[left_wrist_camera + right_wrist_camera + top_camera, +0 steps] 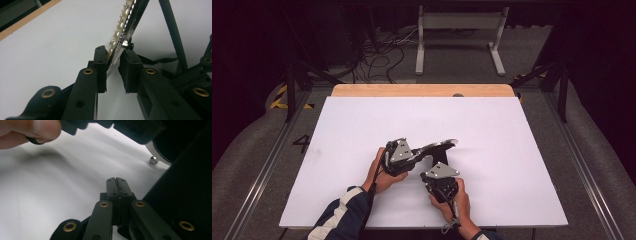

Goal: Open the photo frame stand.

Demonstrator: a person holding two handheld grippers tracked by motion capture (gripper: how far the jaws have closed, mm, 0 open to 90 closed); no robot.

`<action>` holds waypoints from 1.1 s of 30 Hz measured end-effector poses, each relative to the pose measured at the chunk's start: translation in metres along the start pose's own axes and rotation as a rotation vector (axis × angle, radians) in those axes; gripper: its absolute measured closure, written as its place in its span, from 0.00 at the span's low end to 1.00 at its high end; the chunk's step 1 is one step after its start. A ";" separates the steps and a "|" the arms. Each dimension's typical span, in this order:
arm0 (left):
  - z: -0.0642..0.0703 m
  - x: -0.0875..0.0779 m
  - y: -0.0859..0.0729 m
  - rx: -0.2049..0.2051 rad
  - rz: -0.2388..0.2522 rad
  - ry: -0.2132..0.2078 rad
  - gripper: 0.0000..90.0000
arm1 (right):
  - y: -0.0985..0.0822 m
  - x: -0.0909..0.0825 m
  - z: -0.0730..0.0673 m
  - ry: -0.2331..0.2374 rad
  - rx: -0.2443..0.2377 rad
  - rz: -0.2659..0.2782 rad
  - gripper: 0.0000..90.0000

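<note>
Nearest us, our right gripper (116, 180) has its jaws pressed flat together with nothing between them, low over the white table (362, 140). Our left gripper (113, 61) pinches the lower end of a pearl-edged headband (123, 25) between nearly closed pads. From above, the headband (437, 146) arcs up and to the right from that gripper, above the table's near middle.

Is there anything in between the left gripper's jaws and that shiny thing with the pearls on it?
No. The left gripper already has the pearl-edged piece right between its jaws, its pads against the lower edge. Nothing else sits between them.
</note>
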State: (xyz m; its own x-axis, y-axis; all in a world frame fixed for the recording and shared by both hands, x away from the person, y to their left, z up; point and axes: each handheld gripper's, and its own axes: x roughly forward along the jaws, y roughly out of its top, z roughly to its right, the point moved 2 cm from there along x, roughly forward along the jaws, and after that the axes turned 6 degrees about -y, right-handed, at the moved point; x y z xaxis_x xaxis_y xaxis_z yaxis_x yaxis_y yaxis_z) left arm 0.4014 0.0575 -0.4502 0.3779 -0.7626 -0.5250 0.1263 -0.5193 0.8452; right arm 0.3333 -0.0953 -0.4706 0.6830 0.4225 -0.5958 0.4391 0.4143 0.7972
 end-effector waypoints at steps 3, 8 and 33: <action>0.002 -0.001 0.000 0.010 -0.003 0.002 0.86 | 0.000 -0.002 0.003 0.001 0.010 -0.005 1.00; 0.003 -0.002 -0.001 0.007 -0.005 -0.009 0.86 | -0.002 -0.004 0.005 0.009 0.029 -0.012 1.00; 0.002 0.001 0.002 -0.029 0.044 -0.038 0.71 | -0.005 -0.008 0.009 0.043 0.043 -0.015 1.00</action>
State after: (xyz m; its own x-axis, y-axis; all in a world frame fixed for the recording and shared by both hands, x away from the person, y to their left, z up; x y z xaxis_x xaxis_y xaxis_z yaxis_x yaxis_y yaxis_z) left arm 0.3998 0.0550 -0.4493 0.3486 -0.7989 -0.4902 0.1367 -0.4741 0.8698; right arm 0.3307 -0.1084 -0.4690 0.6512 0.4507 -0.6106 0.4742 0.3865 0.7910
